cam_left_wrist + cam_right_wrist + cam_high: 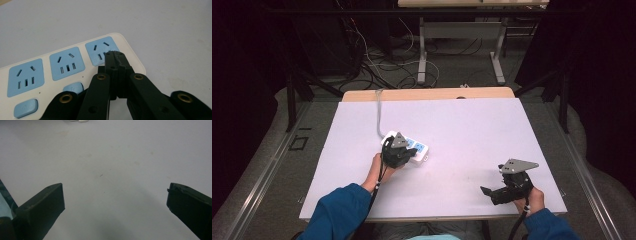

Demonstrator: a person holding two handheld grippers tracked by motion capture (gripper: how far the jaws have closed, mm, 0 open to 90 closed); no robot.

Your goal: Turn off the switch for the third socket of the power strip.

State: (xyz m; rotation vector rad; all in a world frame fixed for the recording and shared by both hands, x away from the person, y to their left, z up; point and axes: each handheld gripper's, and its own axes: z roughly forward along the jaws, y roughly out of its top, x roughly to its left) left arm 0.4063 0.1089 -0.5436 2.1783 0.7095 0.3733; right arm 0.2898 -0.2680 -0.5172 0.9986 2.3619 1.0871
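On the table [462, 130]: one power strip [418, 146], long axis diagonal. My left gripper [115, 56], jaws closed and empty, hangs over its end socket [101, 51]. My right gripper [115, 200] idles wide open, well apart.

— What sort of place is this?

— A lab or recording room. Dark curtains close in both sides, and beyond the left gripper [398, 150] a tangle of black and white cables [377, 62] lies on the grey floor.

— Anything else?

— The pale lilac board-topped desk [462, 125] stands on a metal frame with rails [257, 185] alongside, and farther off a second wood-topped table on white metal legs [462, 45]. A white power strip with blue sockets [45, 72] lies directly under that gripper.
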